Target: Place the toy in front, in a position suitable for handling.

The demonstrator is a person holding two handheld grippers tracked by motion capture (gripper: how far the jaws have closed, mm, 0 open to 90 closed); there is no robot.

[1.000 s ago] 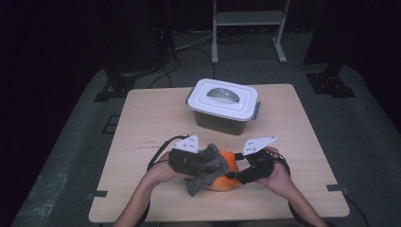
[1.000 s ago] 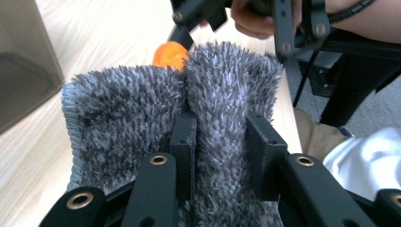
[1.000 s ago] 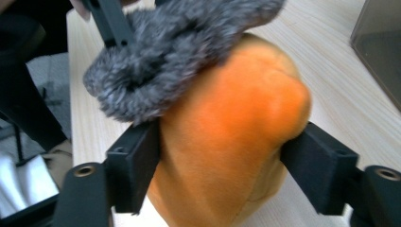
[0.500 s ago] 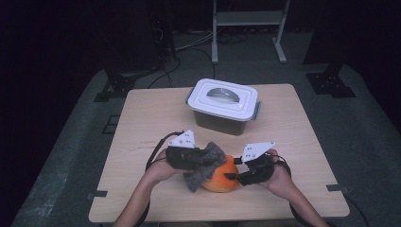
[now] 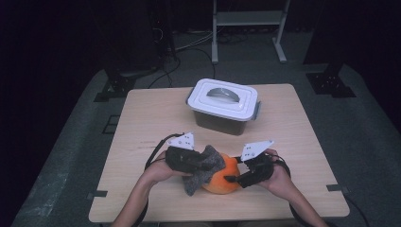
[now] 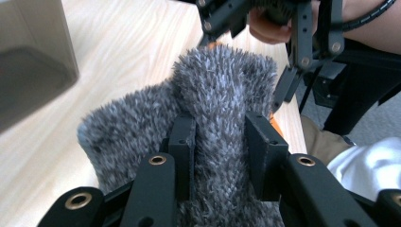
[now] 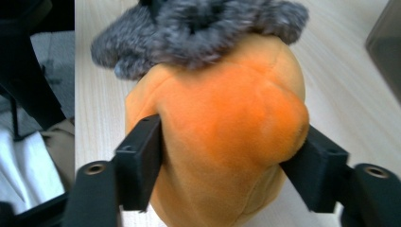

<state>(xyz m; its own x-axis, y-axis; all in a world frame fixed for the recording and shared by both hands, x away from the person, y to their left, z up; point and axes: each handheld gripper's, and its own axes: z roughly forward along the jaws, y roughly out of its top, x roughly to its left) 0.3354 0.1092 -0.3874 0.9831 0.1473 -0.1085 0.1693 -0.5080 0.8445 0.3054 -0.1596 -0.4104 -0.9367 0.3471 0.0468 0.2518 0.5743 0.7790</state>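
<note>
An orange plush toy [image 5: 222, 182] lies near the table's front edge, with a grey fuzzy cloth [image 5: 204, 171] draped over its left side. My left gripper [image 5: 206, 163] is shut on a fold of the grey cloth [image 6: 222, 90], and its pads [image 6: 182, 142] pinch the fur from both sides. My right gripper [image 5: 231, 179] comes in from the right, its jaws around the orange plush toy [image 7: 227, 118]. Those jaws have just been opening a little, and both pads [image 7: 142, 158] still press into the plush body between them. The grey cloth [image 7: 203, 26] caps the far end of the toy.
A white lidded container [image 5: 223, 105] with a handle stands at the middle back of the wooden table [image 5: 151, 123]. Its corner shows as a dark blur [image 6: 33, 61] in the left gripper view. Cables trail from both grippers towards the person's forearms.
My left gripper has shifted slightly with the grey cloth over the orange toy. My right hand has stayed in place on the toy.
</note>
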